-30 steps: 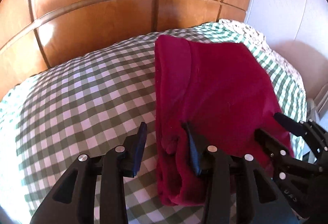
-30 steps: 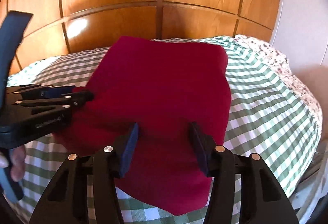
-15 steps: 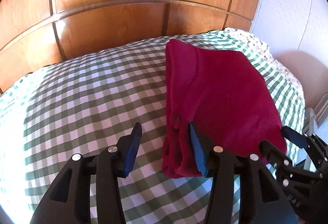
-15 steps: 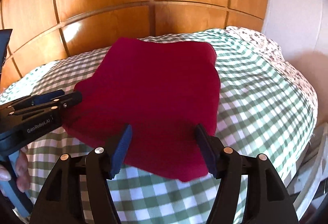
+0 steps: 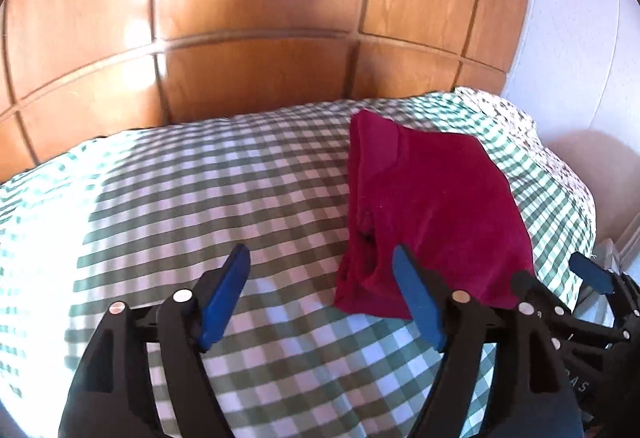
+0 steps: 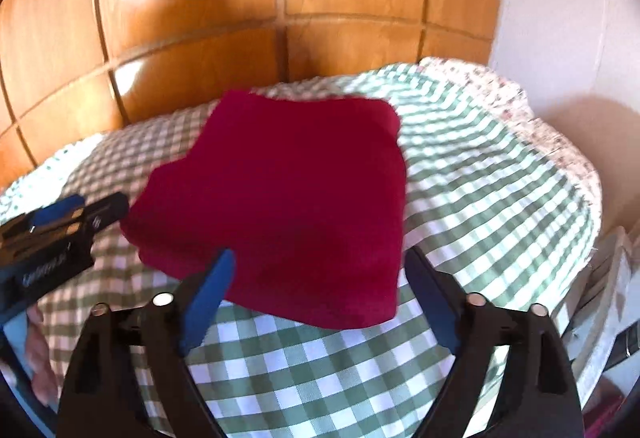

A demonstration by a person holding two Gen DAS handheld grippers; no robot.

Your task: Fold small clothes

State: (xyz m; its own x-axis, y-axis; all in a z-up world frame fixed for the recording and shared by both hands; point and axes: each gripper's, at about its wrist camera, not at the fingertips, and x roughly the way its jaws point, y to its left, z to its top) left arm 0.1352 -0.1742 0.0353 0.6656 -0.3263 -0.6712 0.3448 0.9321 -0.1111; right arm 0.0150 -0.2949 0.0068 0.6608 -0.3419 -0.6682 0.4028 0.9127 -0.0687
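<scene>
A dark red garment [image 5: 432, 213] lies folded into a flat pad on the green-and-white checked bed cover [image 5: 200, 197]. In the right wrist view the red garment [image 6: 288, 197] fills the middle. My left gripper [image 5: 320, 274] is open and empty, just short of the garment's near left corner. My right gripper [image 6: 320, 270] is open and empty, hovering at the garment's near edge. The left gripper also shows at the left edge of the right wrist view [image 6: 60, 230].
A wooden panelled headboard [image 5: 240, 37] stands behind the bed. A white wall [image 5: 580, 37] is at the right. A floral sheet [image 6: 520, 109] shows at the bed's far right edge. The checked cover [image 6: 320, 366] spreads left of the garment.
Both grippers have pulled back from the red garment and opened wider. The garment stays folded on the bed and looks farther away.
</scene>
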